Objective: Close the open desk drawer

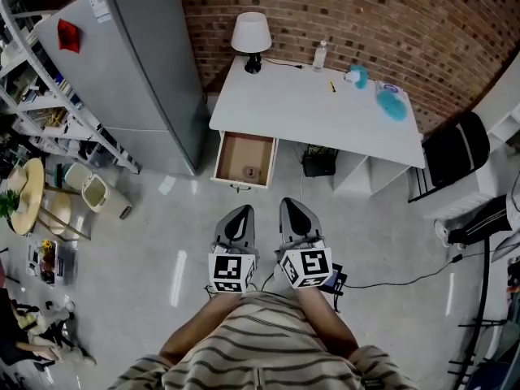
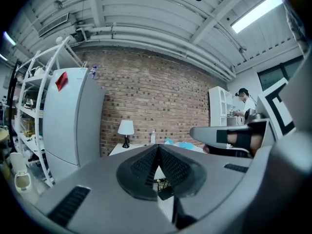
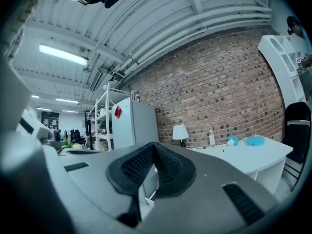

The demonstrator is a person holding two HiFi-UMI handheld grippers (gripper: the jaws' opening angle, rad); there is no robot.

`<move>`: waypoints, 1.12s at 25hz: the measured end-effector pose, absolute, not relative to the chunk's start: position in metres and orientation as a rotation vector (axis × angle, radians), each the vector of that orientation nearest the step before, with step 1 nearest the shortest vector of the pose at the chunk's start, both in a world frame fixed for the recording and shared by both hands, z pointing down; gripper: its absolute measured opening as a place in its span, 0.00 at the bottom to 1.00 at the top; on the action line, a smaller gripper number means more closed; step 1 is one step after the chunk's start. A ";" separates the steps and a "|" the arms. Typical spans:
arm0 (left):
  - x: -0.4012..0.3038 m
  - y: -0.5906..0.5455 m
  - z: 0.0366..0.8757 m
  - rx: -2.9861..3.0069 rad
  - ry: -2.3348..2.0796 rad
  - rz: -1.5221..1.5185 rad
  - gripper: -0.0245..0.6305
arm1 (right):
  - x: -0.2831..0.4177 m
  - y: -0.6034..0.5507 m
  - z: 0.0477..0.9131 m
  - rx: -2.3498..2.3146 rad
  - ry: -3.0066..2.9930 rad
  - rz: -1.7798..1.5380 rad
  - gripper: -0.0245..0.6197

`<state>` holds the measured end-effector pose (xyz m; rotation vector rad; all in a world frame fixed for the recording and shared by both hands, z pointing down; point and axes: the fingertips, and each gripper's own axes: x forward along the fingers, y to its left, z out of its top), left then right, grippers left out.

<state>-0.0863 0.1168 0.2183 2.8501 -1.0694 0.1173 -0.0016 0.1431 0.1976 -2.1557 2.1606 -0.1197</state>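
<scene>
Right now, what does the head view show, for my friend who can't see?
Seen from above, a white desk against a brick wall has its wooden drawer pulled open. The person stands back from it on the floor, holding the left gripper and right gripper side by side, both shut and empty. A lamp stands on the desk.

Back is brick wall (image 1: 366,15), floor (image 1: 146,234) pale and glossy. Grey fridge (image 1: 138,71) left, metal shelving (image 2: 29,106) beside it, black chair (image 1: 455,149) right. Ceiling tube lights (image 2: 256,13) on.

Small thing (image 1: 250,172) in drawer (image 1: 234,148) (brownish) defies identification.
</scene>
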 end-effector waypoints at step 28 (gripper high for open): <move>0.051 -0.022 0.235 2.661 -1.347 0.097 0.05 | 0.133 -0.030 0.203 -1.846 2.473 -0.136 0.05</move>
